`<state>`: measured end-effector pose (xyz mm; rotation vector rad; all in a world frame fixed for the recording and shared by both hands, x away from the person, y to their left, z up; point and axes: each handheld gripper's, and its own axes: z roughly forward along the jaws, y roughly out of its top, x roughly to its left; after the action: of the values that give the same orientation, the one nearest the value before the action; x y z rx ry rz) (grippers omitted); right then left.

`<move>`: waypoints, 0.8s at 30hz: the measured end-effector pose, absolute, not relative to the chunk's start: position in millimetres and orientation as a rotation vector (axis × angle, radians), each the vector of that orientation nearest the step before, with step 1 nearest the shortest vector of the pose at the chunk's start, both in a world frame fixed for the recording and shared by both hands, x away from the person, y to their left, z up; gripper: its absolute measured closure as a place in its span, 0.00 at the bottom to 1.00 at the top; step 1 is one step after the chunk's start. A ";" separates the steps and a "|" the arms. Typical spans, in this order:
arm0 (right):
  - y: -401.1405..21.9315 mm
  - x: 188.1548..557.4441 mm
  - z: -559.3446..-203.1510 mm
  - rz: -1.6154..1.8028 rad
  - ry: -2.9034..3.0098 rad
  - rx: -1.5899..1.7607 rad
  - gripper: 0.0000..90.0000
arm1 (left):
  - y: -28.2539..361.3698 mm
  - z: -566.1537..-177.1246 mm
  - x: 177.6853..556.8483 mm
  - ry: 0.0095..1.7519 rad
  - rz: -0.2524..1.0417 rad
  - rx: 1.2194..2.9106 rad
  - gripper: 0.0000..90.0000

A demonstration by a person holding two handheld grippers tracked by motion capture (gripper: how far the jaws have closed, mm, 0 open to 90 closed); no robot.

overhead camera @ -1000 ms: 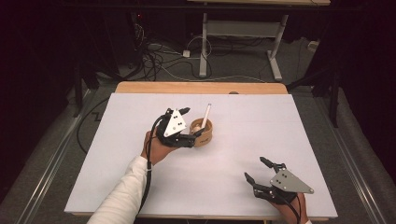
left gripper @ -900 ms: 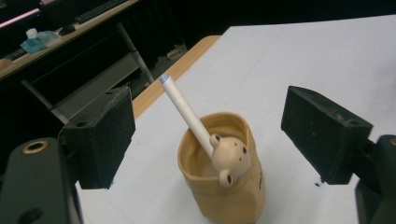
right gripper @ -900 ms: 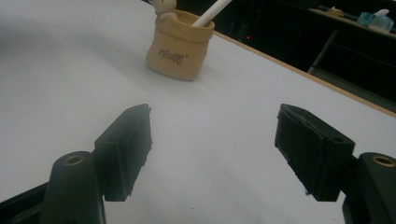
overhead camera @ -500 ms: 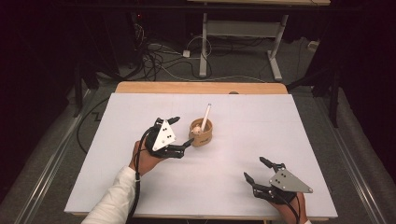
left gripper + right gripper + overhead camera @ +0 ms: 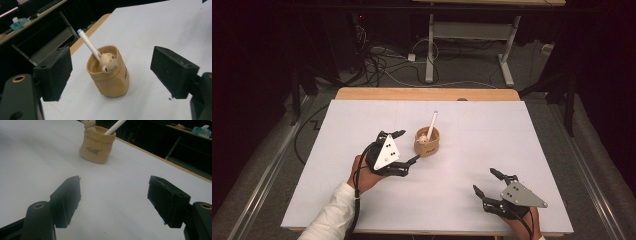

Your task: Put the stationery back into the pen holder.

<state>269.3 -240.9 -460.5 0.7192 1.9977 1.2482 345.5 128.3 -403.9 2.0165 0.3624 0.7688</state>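
Tan sack-shaped pot, upright at the centre of the high view on the white table, with a white pen leaning in it, long axis tilted toward the upper right. The left gripper, jaws spread wide and holding nothing, lies just left of the pot and faces it; in its own view the pot stands between the pads. The right gripper, jaws likewise spread and empty, sits well apart at lower right.
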 end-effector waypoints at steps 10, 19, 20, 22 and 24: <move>-240.9 269.7 -460.0 1.255 1.998 0.722 0.29 | 140.2 -407.7 328.5 0.350 0.800 2.021 0.19; -240.4 268.7 -459.5 1.246 1.992 0.723 0.29 | 152.1 -413.5 317.3 0.349 0.828 2.025 0.19; -240.5 268.7 -459.3 1.247 1.993 0.723 0.29 | 154.1 -414.3 316.0 0.352 0.834 2.025 0.19; -240.7 268.7 -459.3 1.245 1.991 0.723 0.29 | 158.3 -415.8 313.5 0.361 0.837 2.023 0.19; -241.3 268.4 -459.0 1.242 1.988 0.722 0.28 | 162.4 -417.8 311.0 0.368 0.836 2.020 0.19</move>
<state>268.4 -241.3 -459.0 0.7218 1.9878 1.2420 311.0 162.4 -417.8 2.0196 0.3678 0.8358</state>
